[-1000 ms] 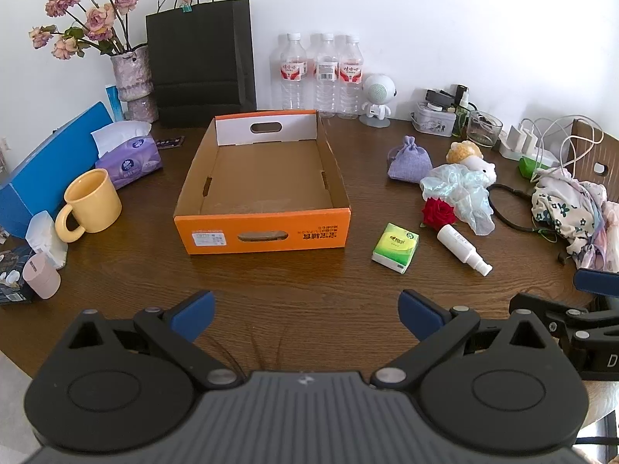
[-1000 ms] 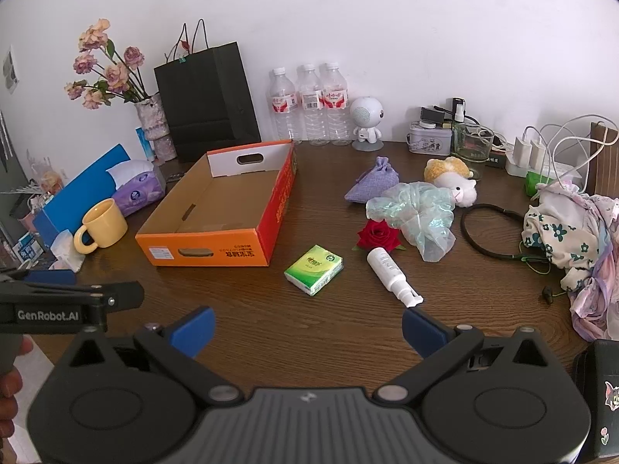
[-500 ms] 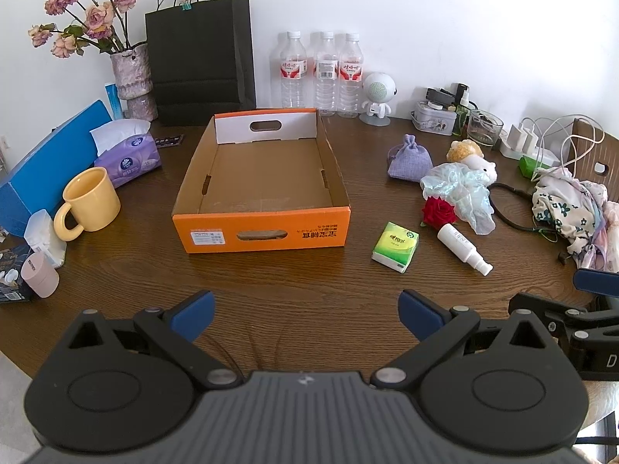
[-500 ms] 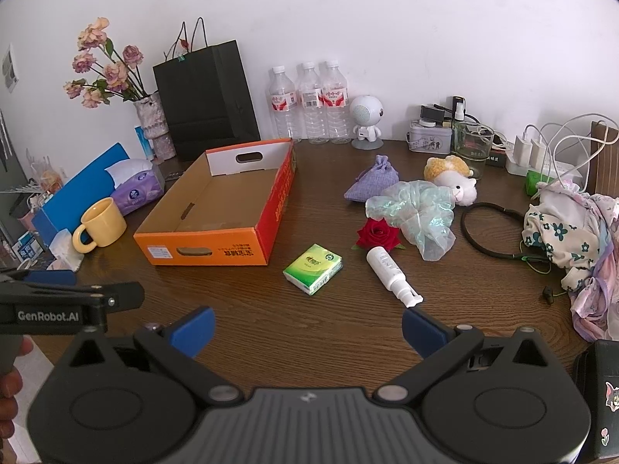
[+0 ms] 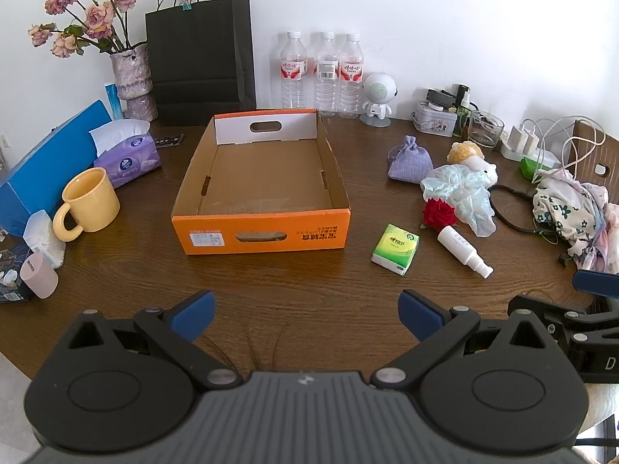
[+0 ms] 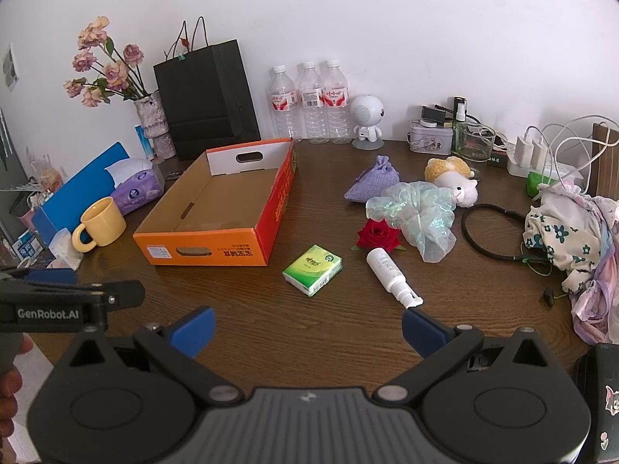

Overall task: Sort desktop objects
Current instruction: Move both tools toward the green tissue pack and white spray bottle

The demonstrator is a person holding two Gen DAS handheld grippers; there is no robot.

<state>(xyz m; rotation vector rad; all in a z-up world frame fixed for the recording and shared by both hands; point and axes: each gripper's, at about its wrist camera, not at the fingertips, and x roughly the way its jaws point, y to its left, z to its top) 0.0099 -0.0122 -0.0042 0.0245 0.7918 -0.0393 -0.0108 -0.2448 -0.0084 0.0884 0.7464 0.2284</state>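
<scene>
- The left gripper [image 5: 305,315] hangs over the near edge of the brown wooden bench [image 5: 271,282], jaws spread wide with nothing between them.
- The right gripper [image 6: 307,326] sits just beside it on the right, jaws also wide apart and holding nothing.
- An orange cardboard box [image 5: 263,189] stands open near the middle of the bench, straight ahead of the left gripper; its inside shows only bare cardboard.
- Right of the box lies a green tissue pack [image 6: 312,269], flat on the bench and apart from the box.
- A white spray bottle [image 6: 390,272] lies on its side just right of the pack, nozzle toward the near edge.
- A red rose [image 6: 378,234] rests at the far end of the bottle, touching a pale crumpled bag [image 6: 419,214].
- Behind these sit a purple pouch [image 6: 371,185] and a plush toy [image 6: 452,181].
- A yellow mug [image 5: 89,204] stands upright left of the box, with a purple tissue packet [image 5: 125,154] behind it.
- Three water bottles [image 5: 321,73] line the wall beside a black paper bag [image 5: 201,62].
</scene>
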